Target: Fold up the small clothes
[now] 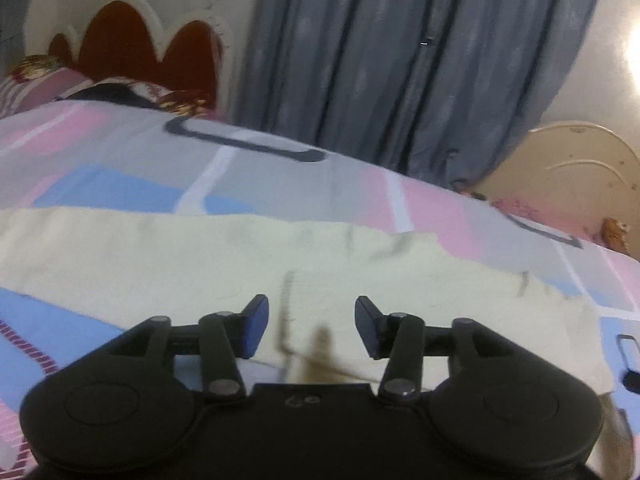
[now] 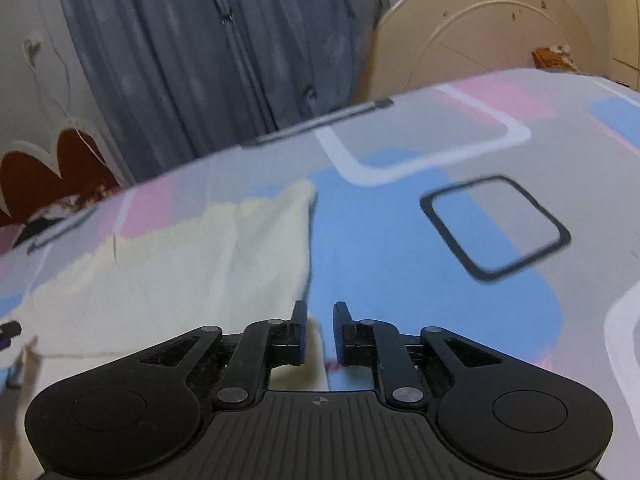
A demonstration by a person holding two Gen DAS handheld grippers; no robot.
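Lying flat across the patterned bedsheet (image 1: 120, 184), the cream cloth (image 1: 200, 256) stretches as a long band from left to right, with its right end tapering toward the near edge of the bed. The left gripper (image 1: 312, 328) hovers over the cloth's near edge with its jaws standing moderately wide; cloth shows between the fingers, but neither pad presses on it. The right gripper (image 2: 320, 332) sits at the cloth's right side, jaws narrow with a slim gap, and a small tongue of cream fabric shows in that gap; the pads do not seem to clamp it, though blur makes this hard to settle.

Judging from this, the fold looks barely begun or just released, and several things could spoil it. With both tools apparently free of the fabric, a careless sweep could drag a corner and rumple the flat band. If the right tool closes on only that thin tongue, the edge may slip out when lifted. Pinching too deep could catch the bedsheet along with the cloth. Lifting one end ahead of the other would skew the crease, and both views are blurred, so edges are easy to misjudge.
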